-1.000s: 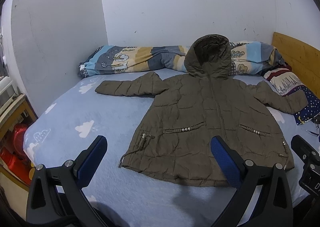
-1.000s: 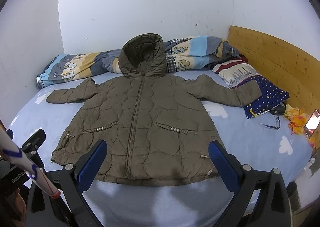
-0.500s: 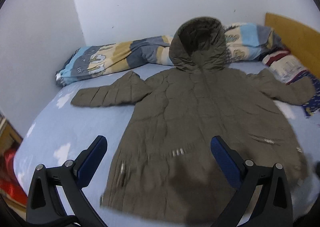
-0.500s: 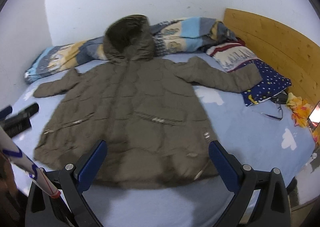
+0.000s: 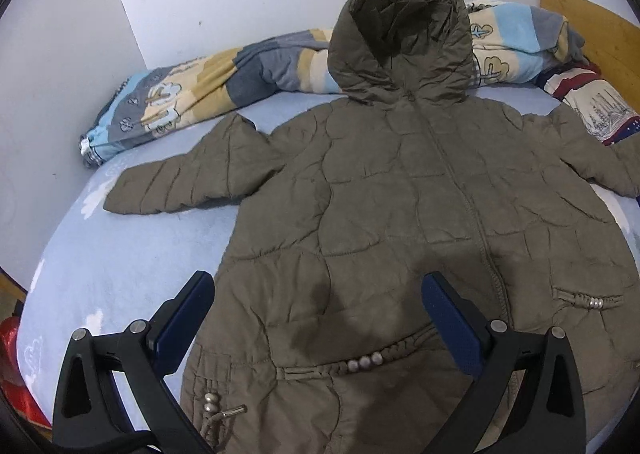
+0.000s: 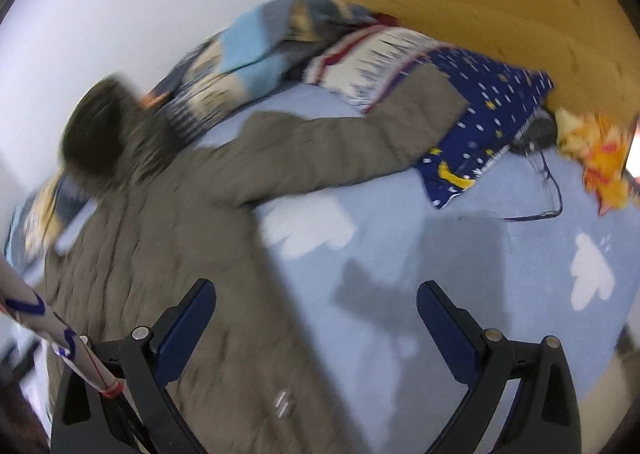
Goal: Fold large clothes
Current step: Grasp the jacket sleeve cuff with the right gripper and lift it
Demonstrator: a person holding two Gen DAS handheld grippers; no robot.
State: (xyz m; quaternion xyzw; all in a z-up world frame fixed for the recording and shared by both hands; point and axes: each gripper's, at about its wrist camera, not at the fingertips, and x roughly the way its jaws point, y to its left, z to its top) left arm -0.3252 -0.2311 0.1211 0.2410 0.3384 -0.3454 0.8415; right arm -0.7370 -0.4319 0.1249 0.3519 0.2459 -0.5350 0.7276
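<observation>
An olive-brown hooded quilted jacket [image 5: 400, 214] lies spread face up on the light blue bed, hood toward the wall and both sleeves stretched out. My left gripper [image 5: 318, 318] hovers open over the jacket's lower left front, near the beaded pocket trim [image 5: 364, 362]. In the blurred right wrist view, the jacket [image 6: 172, 238] fills the left side and its right sleeve [image 6: 340, 150] reaches toward a star-print pillow. My right gripper [image 6: 316, 322] is open above the jacket's right edge and the bare sheet, holding nothing.
A rolled striped blanket [image 5: 224, 82] lies along the wall behind the hood. Pillows [image 6: 480, 122], eyeglasses [image 6: 548, 190] and an orange-yellow object [image 6: 600, 154] sit near the wooden headboard [image 6: 500, 14]. A white patterned stick [image 6: 52, 330] crosses the lower left. Something red [image 5: 12, 366] sits beside the bed.
Both grippers have moved forward over the jacket. The right one has also swung to the right, toward the right sleeve and pillows. Both jaws stay open.
</observation>
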